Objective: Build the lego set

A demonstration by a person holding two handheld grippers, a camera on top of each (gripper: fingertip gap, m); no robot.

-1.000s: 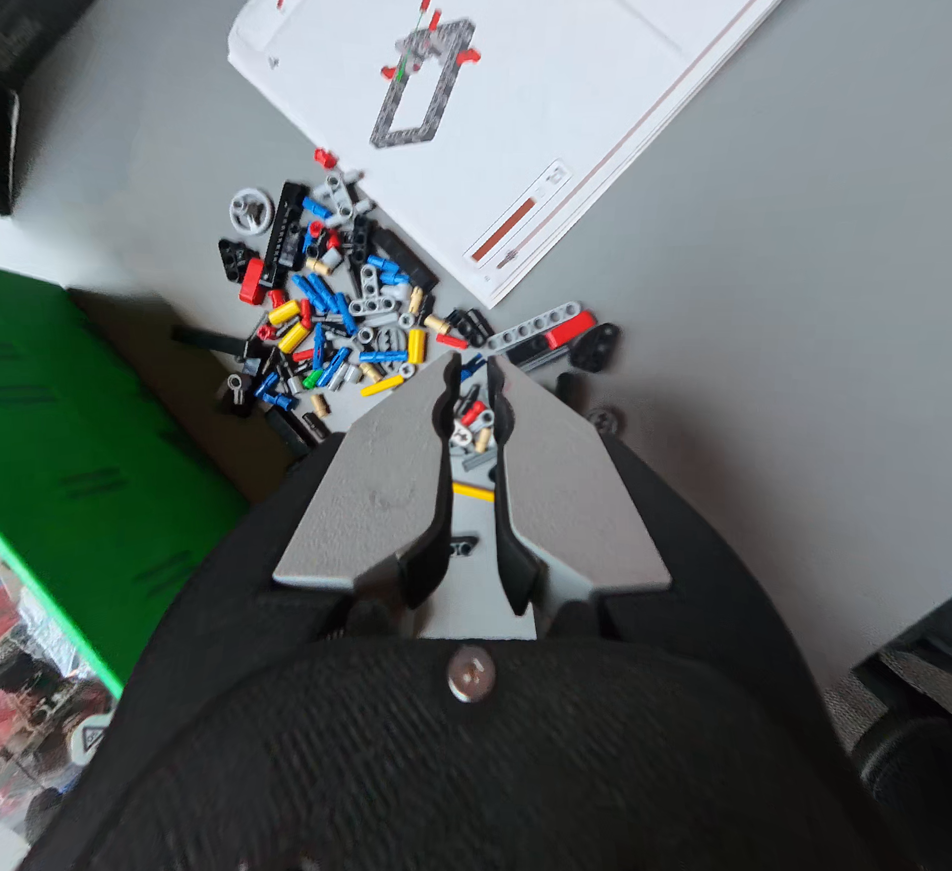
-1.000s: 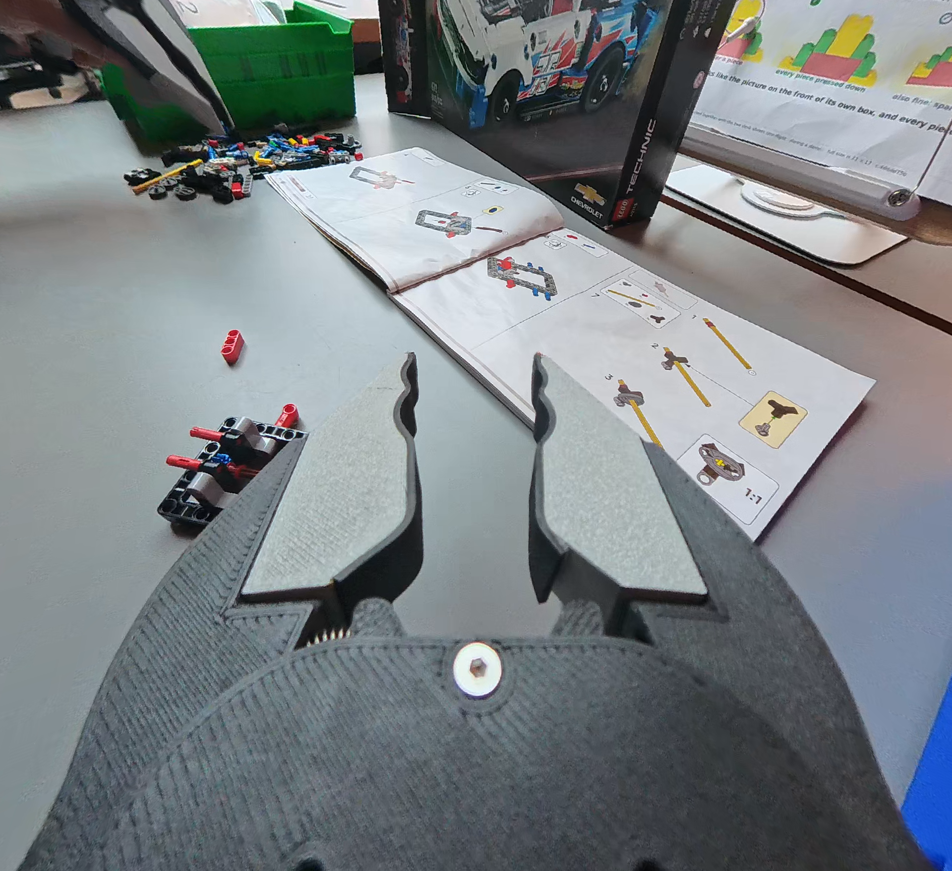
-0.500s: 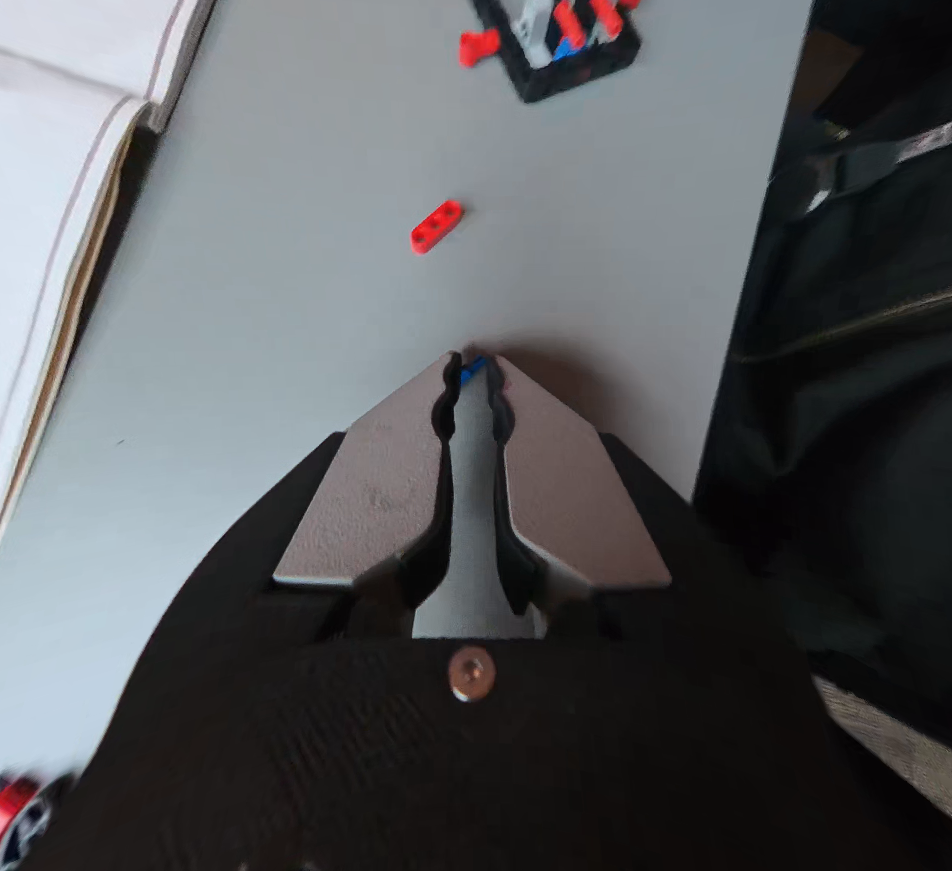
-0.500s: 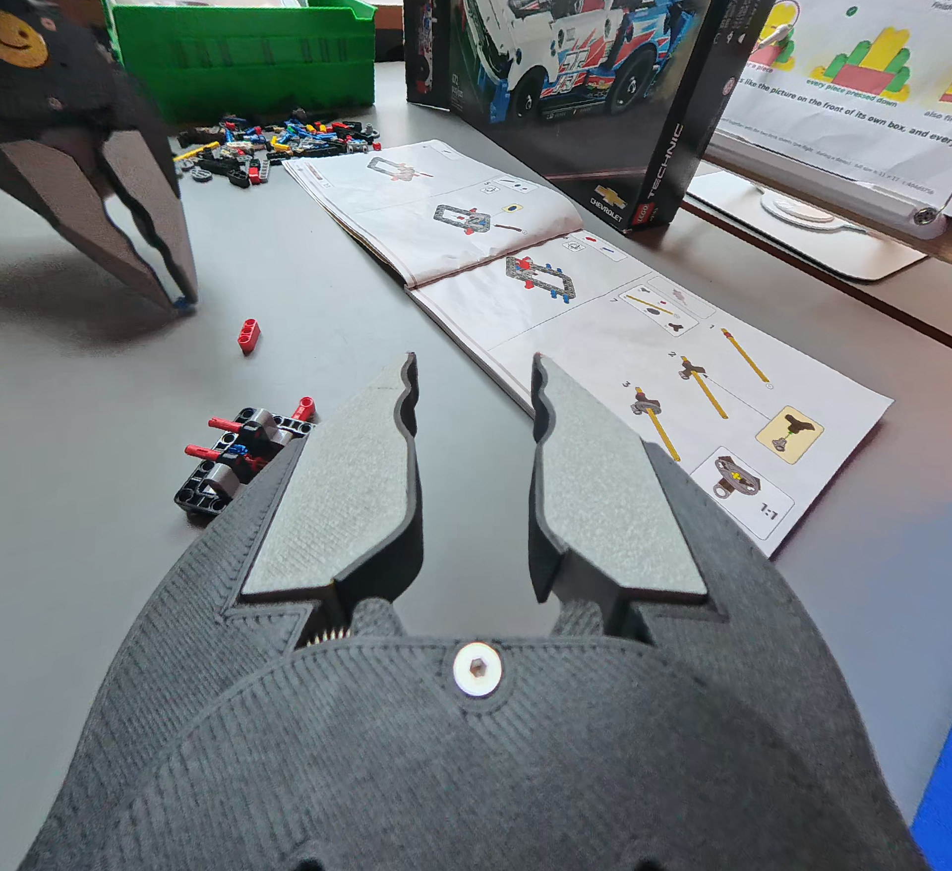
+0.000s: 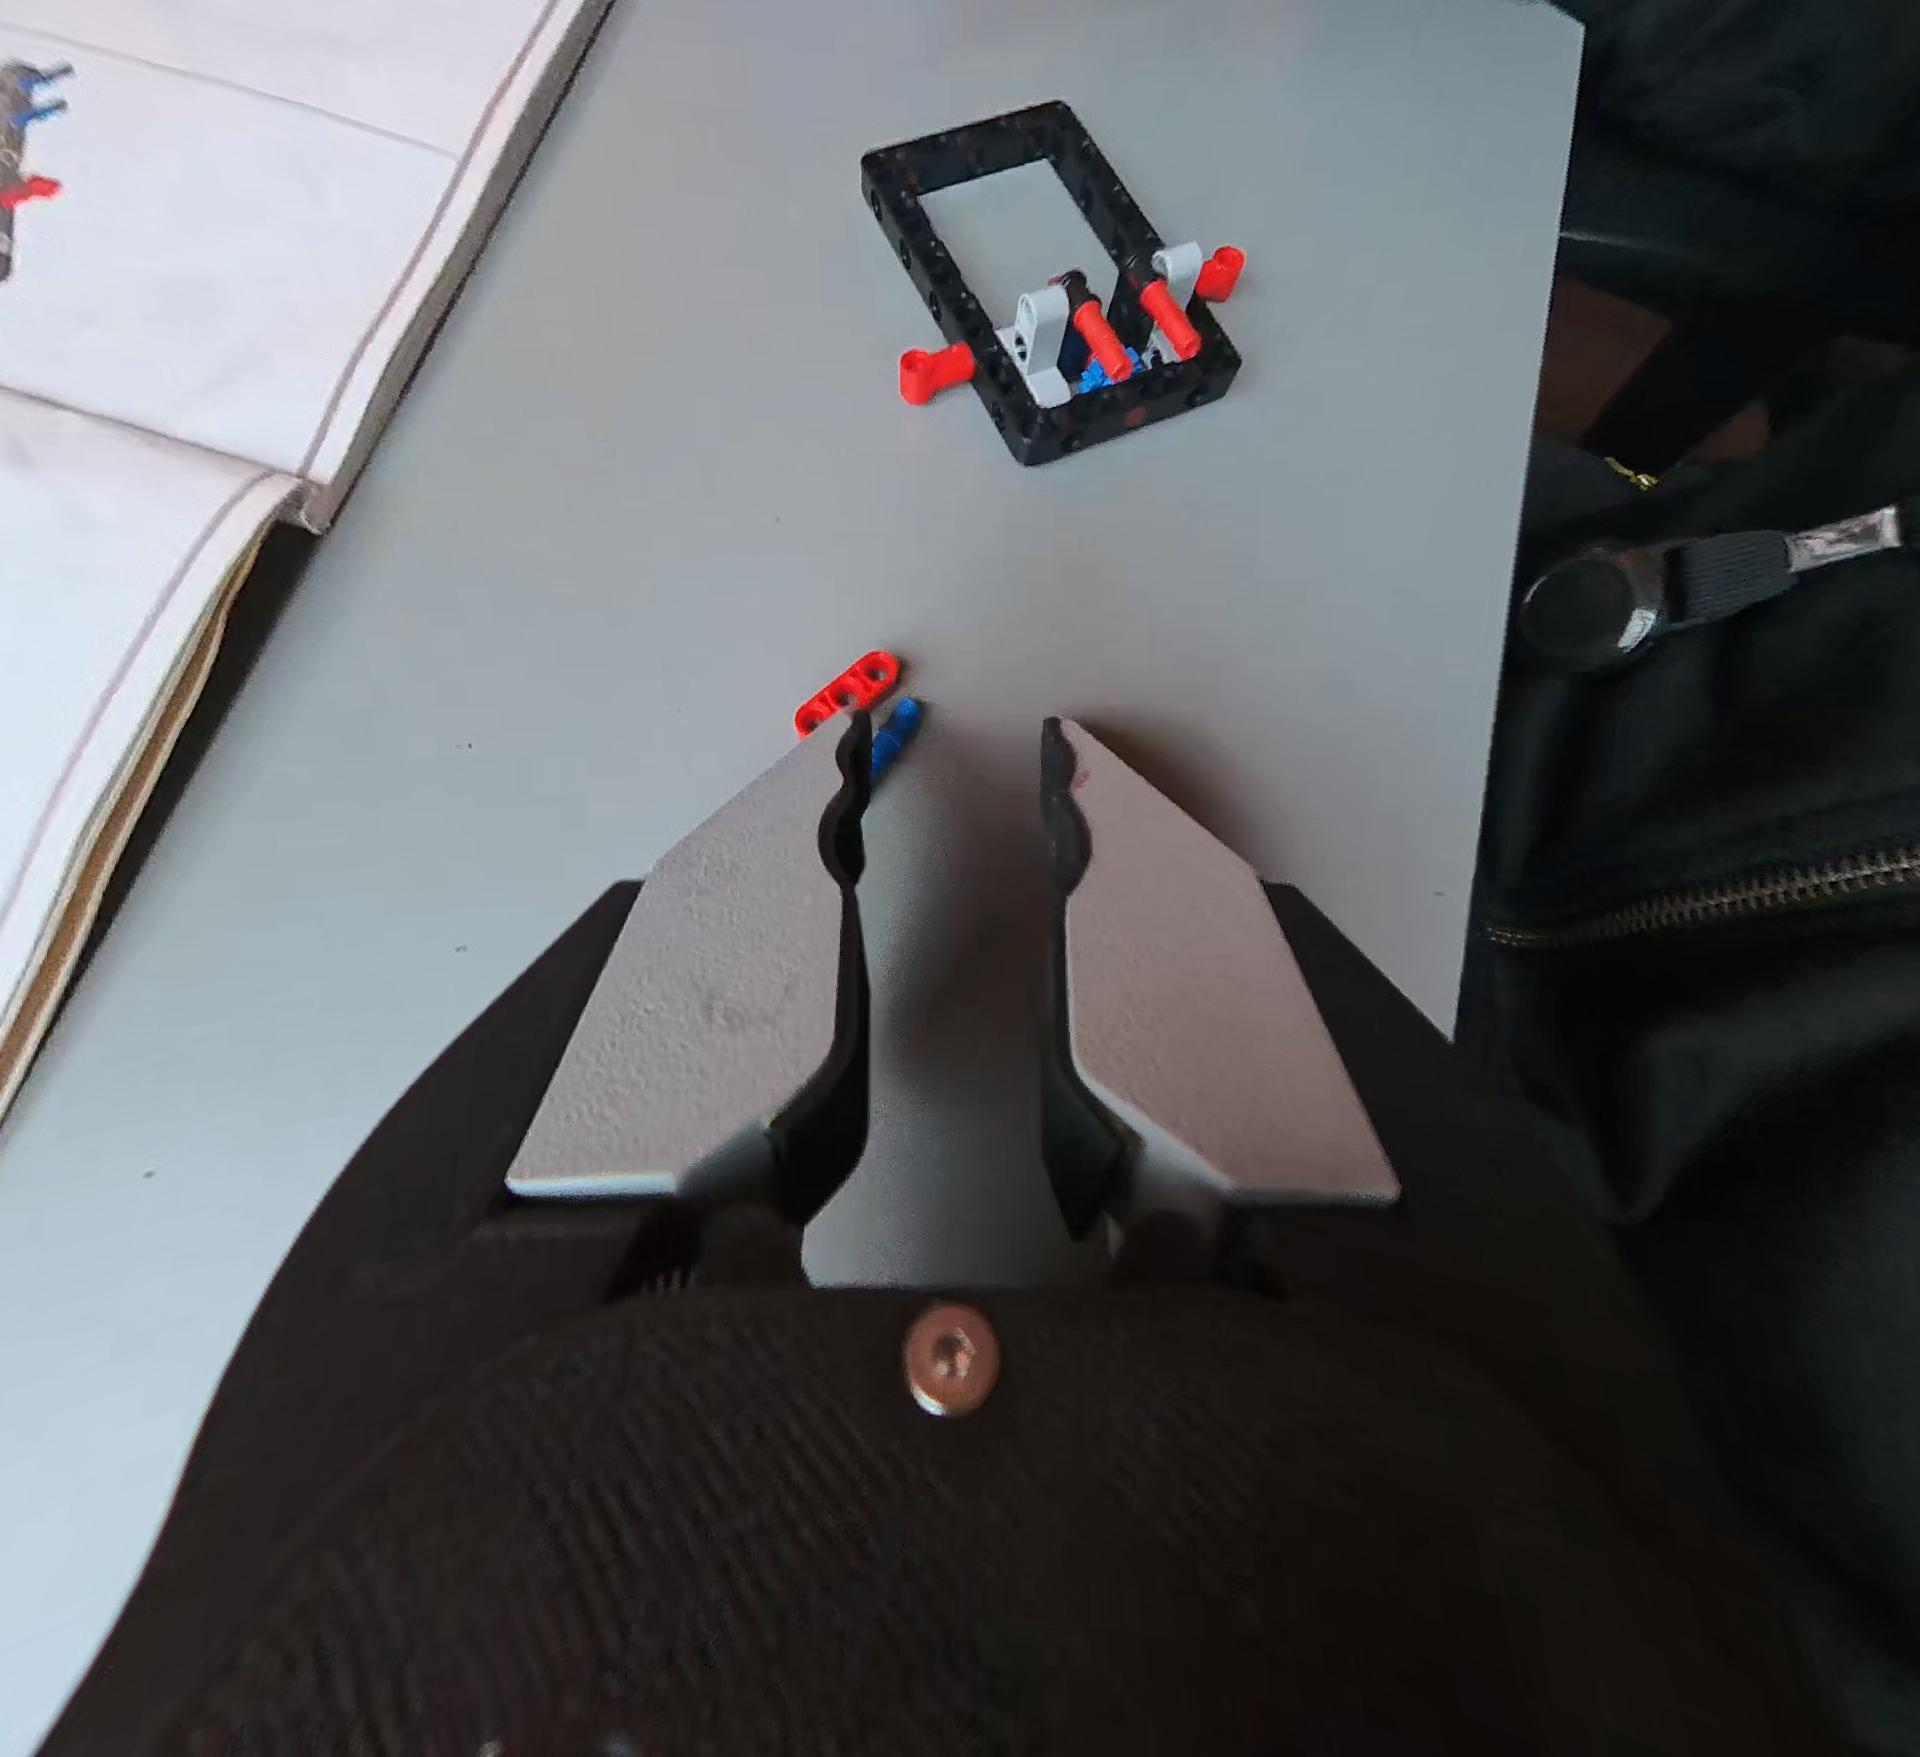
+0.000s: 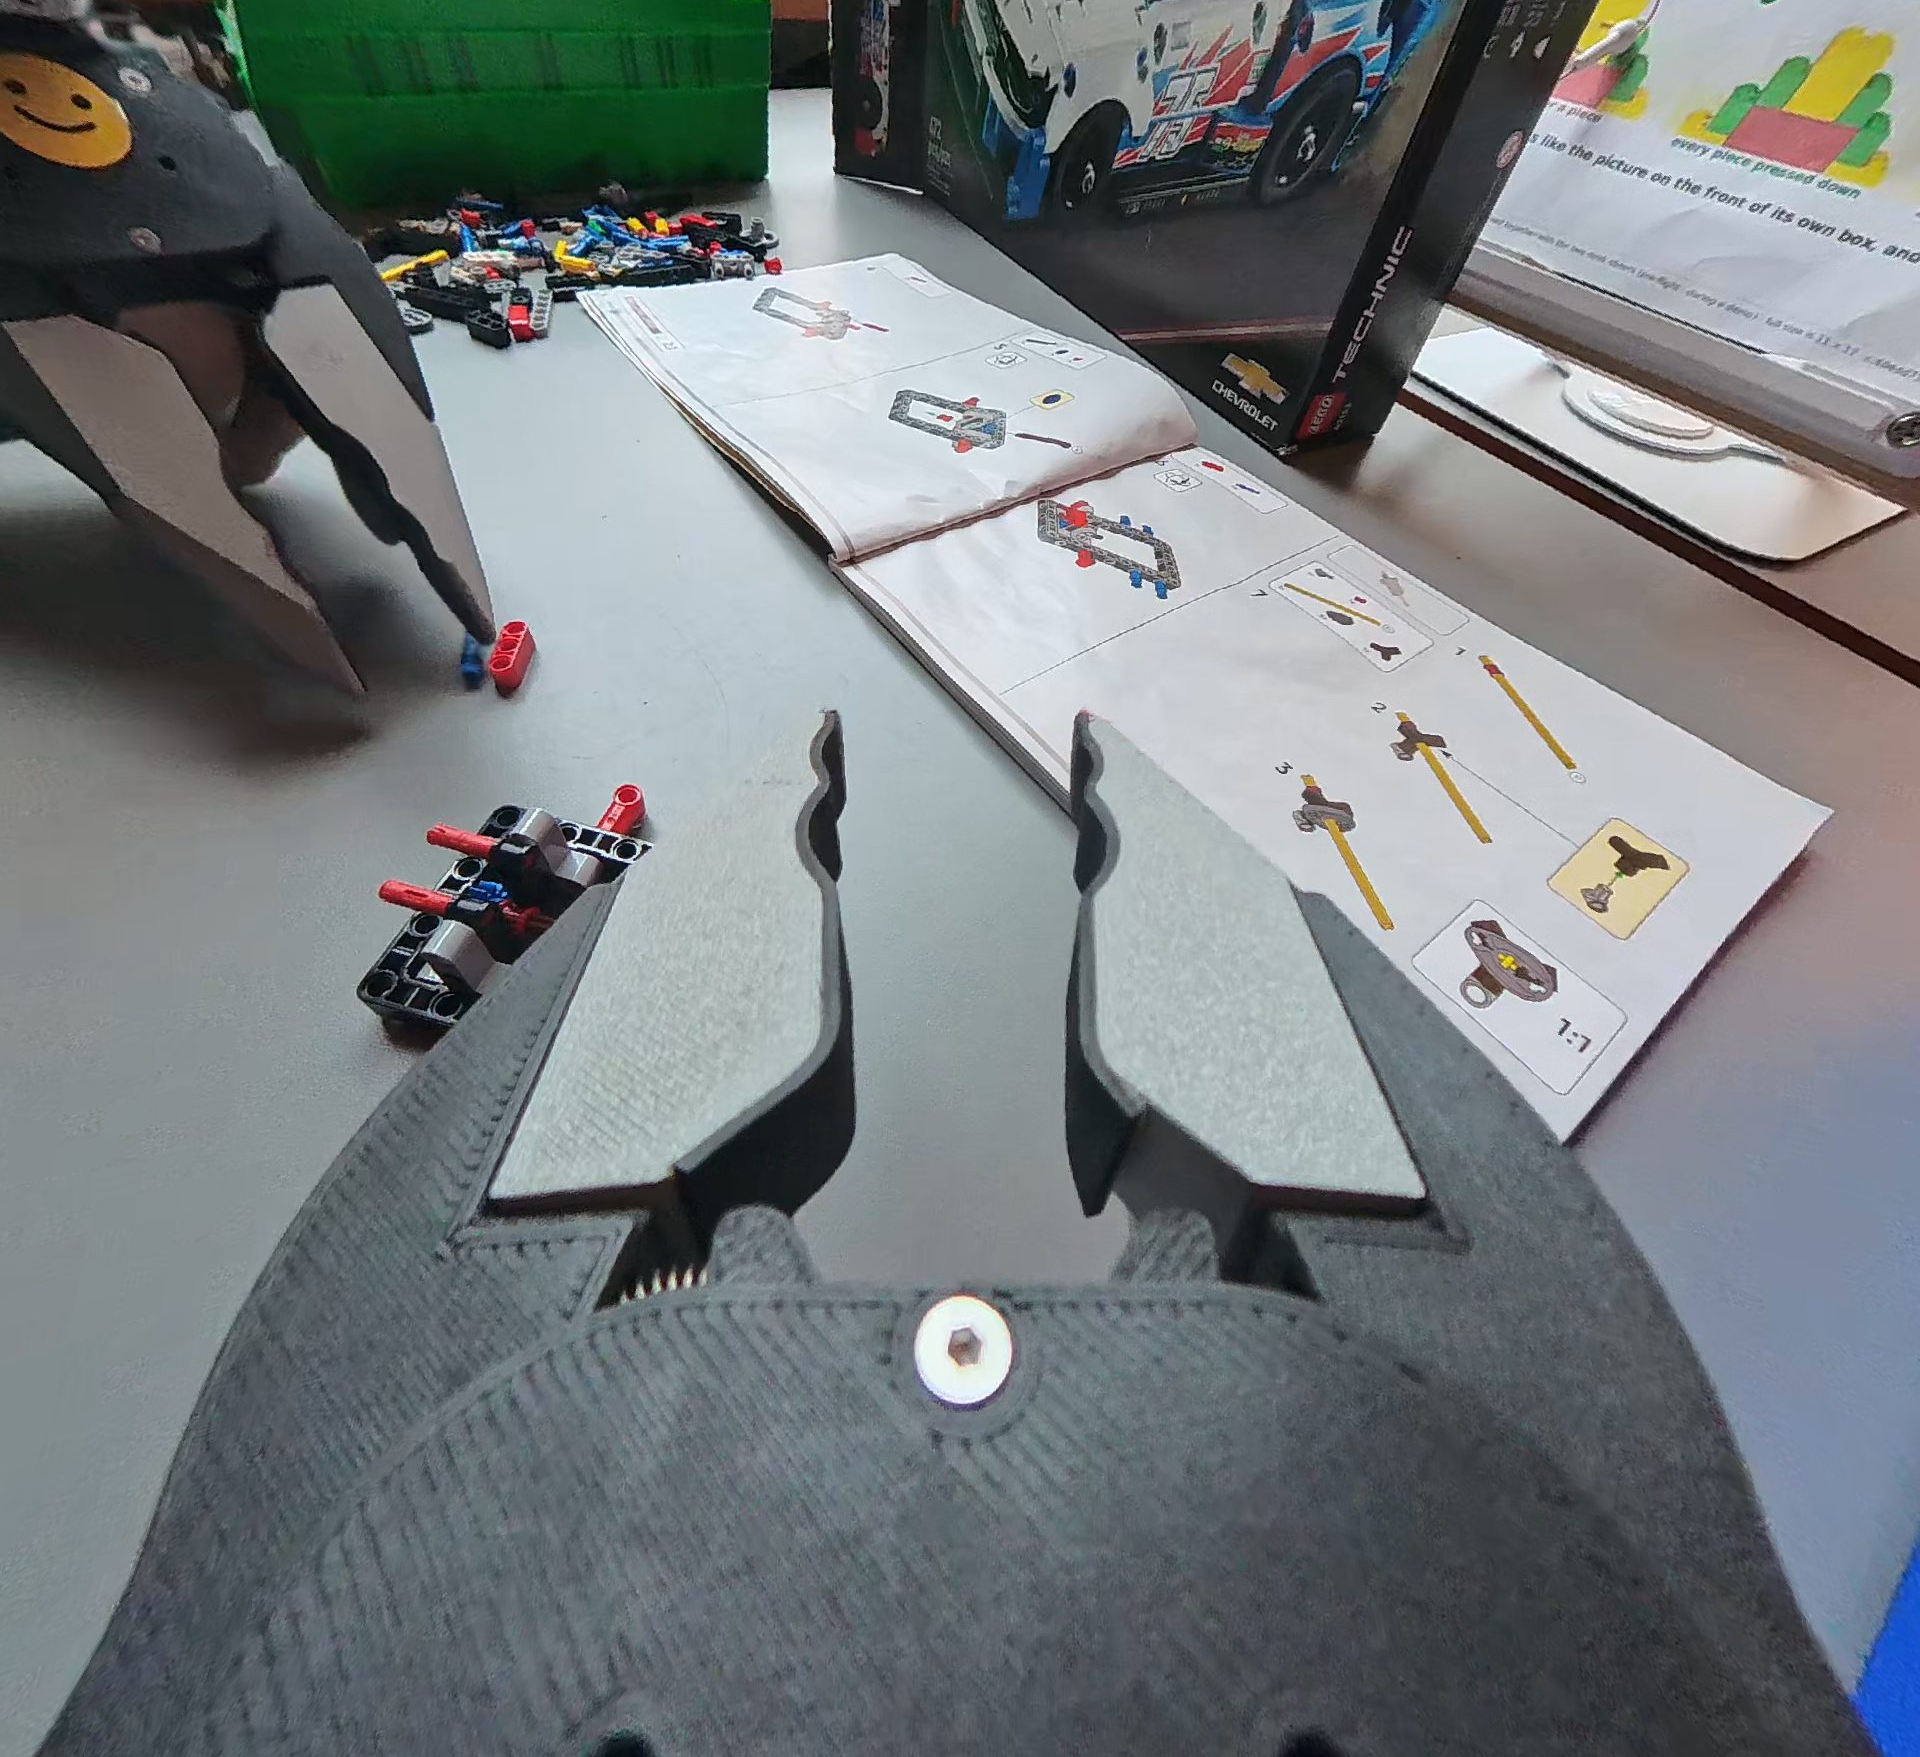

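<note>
One grey table [image 5: 644,564]; one open white instruction booklet [image 6: 935,419]; two black-and-grey grippers — left gripper [image 5: 951,736], right gripper [image 6: 951,736] — both spread, empty. One black rectangular frame assembly [image 5: 1049,279] mid-table; one short red beam [image 5: 847,692] touching one blue pin [image 5: 894,731]. Loose-piece pile [image 6: 582,242] — right wrist view only.

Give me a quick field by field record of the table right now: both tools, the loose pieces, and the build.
left tool: open, tips at the table, empty
right tool: open, empty, above the table
blue pin: on the table by the left tool's tip
red beam: loose, beside the blue pin
black frame: flat, red and grey parts fitted at one end
booklet: open
parts pile: before the green bin
</note>
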